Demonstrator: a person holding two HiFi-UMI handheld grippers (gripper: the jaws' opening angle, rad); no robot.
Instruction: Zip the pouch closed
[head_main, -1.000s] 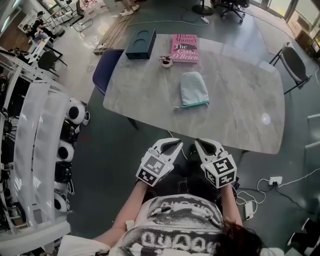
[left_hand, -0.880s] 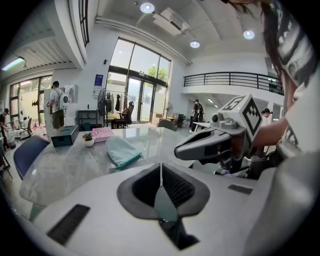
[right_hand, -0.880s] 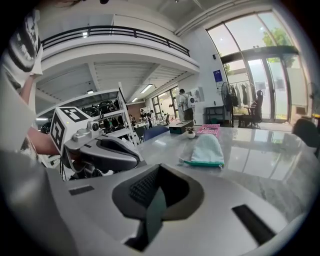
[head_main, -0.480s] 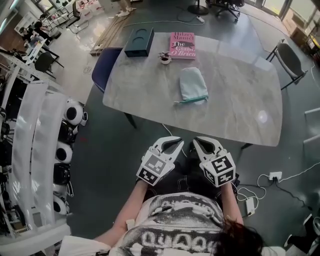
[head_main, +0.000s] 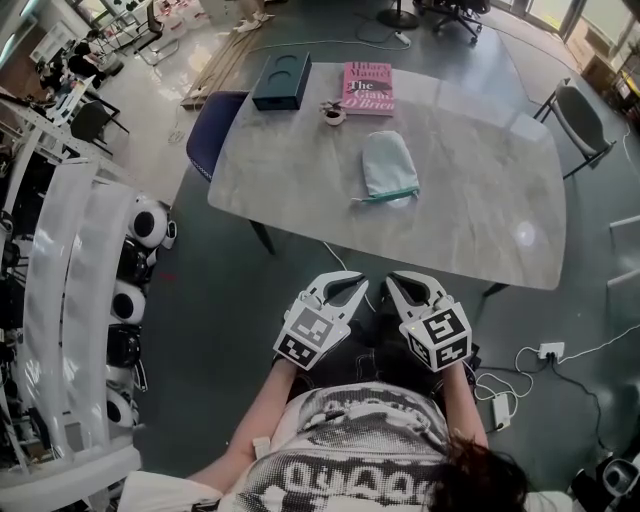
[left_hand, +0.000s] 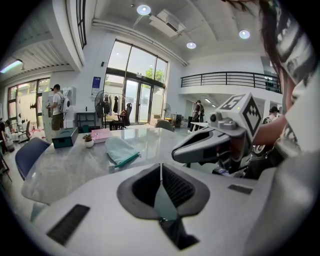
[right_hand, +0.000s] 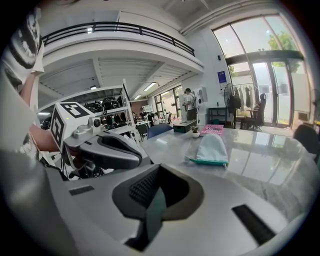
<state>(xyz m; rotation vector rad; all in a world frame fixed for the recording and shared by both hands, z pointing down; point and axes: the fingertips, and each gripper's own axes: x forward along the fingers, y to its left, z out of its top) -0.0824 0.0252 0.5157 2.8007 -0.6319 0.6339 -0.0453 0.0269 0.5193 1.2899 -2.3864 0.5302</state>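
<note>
A pale mint pouch (head_main: 389, 170) with a teal zip along its near edge lies flat on the grey marble table (head_main: 480, 210), in the far half. It also shows in the left gripper view as the pouch (left_hand: 118, 150) and in the right gripper view as the pouch (right_hand: 211, 149). My left gripper (head_main: 353, 290) and right gripper (head_main: 396, 289) hang side by side close to my body, short of the table's near edge. Both are shut with nothing between the jaws. In its own view, the left gripper (left_hand: 160, 172) has its pads pressed together, as does the right gripper (right_hand: 156, 176) in its view.
Beyond the pouch lie a pink book (head_main: 369, 88), a dark teal box (head_main: 281, 82) and a small potted plant (head_main: 334, 113). A blue chair (head_main: 208, 135) stands at the table's left, a grey chair (head_main: 585, 125) at its right. White robots (head_main: 140, 270) line the left; cables and a power strip (head_main: 550, 357) lie on the floor.
</note>
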